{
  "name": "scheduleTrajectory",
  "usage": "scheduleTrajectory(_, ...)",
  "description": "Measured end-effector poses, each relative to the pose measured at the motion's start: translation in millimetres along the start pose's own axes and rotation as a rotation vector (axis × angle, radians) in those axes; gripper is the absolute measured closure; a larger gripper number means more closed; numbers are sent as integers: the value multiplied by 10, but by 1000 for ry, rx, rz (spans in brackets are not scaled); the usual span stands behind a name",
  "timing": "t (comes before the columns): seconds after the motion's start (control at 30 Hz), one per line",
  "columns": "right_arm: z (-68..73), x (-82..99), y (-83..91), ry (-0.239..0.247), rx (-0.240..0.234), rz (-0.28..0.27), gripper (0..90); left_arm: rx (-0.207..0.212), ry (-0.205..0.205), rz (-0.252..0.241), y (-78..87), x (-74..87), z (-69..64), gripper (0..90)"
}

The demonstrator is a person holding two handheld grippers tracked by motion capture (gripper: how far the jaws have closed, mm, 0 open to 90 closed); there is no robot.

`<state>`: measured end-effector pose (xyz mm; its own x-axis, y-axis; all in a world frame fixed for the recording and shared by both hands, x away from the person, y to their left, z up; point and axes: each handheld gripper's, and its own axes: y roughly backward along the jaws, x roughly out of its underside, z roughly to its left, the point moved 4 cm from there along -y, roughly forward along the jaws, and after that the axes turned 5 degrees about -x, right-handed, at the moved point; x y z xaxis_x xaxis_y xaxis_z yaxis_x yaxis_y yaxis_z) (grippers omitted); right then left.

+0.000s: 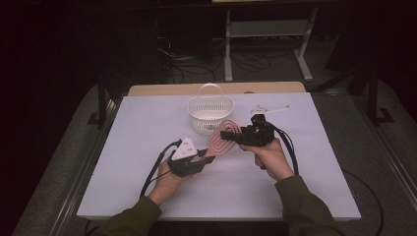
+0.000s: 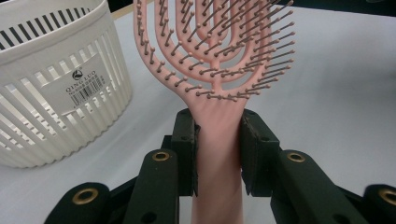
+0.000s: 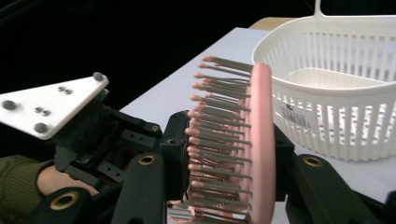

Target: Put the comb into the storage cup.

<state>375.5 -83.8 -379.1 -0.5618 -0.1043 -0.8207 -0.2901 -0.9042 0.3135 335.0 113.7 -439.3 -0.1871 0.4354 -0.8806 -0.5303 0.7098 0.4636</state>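
A pink hairbrush (image 1: 223, 137) with an open looped head is held above the white table between both grippers. My left gripper (image 1: 205, 155) is shut on its handle; the left gripper view shows both pads pressed on the handle (image 2: 219, 140) just below the bristled head (image 2: 219, 51). My right gripper (image 1: 231, 135) comes in from the right and is shut on the head, one pad on the bristle tips and the other on the smooth back (image 3: 260, 140). The left gripper's light three-cornered plate (image 3: 51, 105) shows in the right gripper view.
A white slatted basket (image 1: 196, 123) with a handle stands just behind the brush, near the table's far middle; its wall shows close by (image 2: 56, 93) (image 3: 336, 107). A small white bracket-like object (image 1: 269, 108) lies at the back right. Bare table (image 1: 147, 191) lies in front.
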Motion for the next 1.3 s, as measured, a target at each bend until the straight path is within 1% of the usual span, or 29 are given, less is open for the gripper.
scheduleTrajectory(0.37,23,-12,13,2,-23,-9,627,12,3,-4,1,-4,-4,696)
scheduleTrajectory(0.43,26,-15,17,6,-22,-11,627,15,11,-9,4,-8,-3,683)
scheduleTrajectory(0.57,23,-21,28,8,-17,-16,628,18,22,-11,8,-9,12,638)
scheduleTrajectory(0.7,15,-24,39,8,-11,-21,627,22,38,-19,15,-16,24,564)
scheduleTrajectory(0.77,11,-27,48,10,-7,-23,627,29,48,-23,21,-23,27,518)
scheduleTrajectory(0.8,8,-29,54,11,-6,-24,627,32,56,-24,25,-24,33,508)
scheduleTrajectory(0.87,2,-33,66,13,-1,-27,627,55,73,-24,30,-28,42,483)
scheduleTrajectory(0.93,-4,-37,81,14,4,-29,627,62,77,-18,34,-25,47,458)
scheduleTrajectory(1.07,-19,-46,110,17,12,-36,627,74,82,-16,46,-20,66,414)
scheduleTrajectory(1.13,-26,-50,125,17,16,-41,627,89,82,-10,55,-14,76,396)
scheduleTrajectory(1.23,-34,-57,145,20,21,-46,627,91,62,-1,75,-4,87,357)
scheduleTrajectory(1.3,-38,-60,154,21,24,-49,628,93,59,0,89,3,96,332)
